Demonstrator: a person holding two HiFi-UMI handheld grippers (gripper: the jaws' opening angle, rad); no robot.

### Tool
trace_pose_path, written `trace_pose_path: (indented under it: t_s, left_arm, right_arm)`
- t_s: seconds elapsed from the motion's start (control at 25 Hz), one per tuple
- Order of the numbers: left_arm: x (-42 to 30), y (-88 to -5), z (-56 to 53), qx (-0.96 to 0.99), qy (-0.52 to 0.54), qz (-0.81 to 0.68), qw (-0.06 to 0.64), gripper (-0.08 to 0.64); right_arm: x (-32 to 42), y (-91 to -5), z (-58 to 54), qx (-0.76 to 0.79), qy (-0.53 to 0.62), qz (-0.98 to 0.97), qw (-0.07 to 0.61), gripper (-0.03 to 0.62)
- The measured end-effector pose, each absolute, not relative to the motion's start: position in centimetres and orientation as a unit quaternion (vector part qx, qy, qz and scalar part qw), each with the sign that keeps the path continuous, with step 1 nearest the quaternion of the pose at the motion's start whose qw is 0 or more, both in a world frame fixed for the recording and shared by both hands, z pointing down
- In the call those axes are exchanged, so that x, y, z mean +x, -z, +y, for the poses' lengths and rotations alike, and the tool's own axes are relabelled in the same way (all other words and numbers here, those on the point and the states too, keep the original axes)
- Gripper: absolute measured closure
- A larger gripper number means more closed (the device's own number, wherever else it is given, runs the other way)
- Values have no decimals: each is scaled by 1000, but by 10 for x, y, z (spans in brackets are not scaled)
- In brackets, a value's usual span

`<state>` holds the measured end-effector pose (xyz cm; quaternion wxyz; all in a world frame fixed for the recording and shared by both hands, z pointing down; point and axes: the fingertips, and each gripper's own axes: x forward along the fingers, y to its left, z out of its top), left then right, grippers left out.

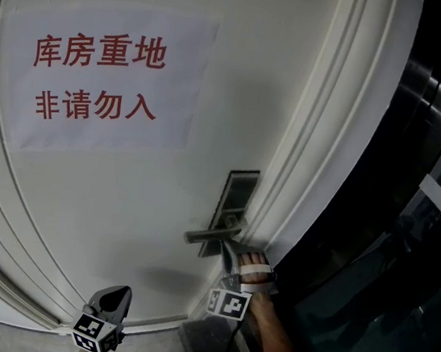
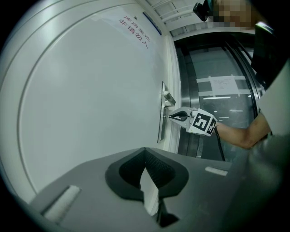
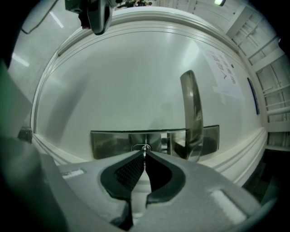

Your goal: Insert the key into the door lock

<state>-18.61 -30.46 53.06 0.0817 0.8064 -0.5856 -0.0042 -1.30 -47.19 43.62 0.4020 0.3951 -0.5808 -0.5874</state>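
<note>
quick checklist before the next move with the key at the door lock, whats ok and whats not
1. Grip: right gripper shut on the thin metal key: ok.
2. Aim: key tip meets the oval keyhole in the brushed metal lock plate: ok.
3. How deep the key sits in the keyhole: cannot tell.
4. Silver lever handle stands to one side of the key and appears clear of the jaws: ok.
5. Left gripper shut, empty, held off from the lock in front of the white door: ok.
</note>
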Motion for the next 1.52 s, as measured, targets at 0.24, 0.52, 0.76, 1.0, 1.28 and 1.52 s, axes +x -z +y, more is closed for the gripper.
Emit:
trace_pose_path:
  t_s: [0.24,0.52,0.76,1.0,1.28,1.52]
  left_arm:
    - [-184,-532,-306,808,5,-583,83,557]
    - [-185,-533,-305,807,8,-585,84,557]
    - [-187,-532,-304,805,10,-587,83,557]
    - [-189,-530,-301,804,9,-590,81,557]
    - [-184,-528,-298,806,9,-586,78,557]
    - [-180,-526,-292,807,9,-585,76,557]
  right_arm:
    - [-13,-436,-472,397,590,-578,400,580]
    - [-12,-437,-472,397,594,-579,394,580]
    - [-13,-438,-470,400,586,-594,380,578]
    - [-10,-442,-466,391,567,-624,369,460]
    - [-5,-424,-456,417,578,-623,321,371]
    - [0,-421,-446,424,557,-645,307,373]
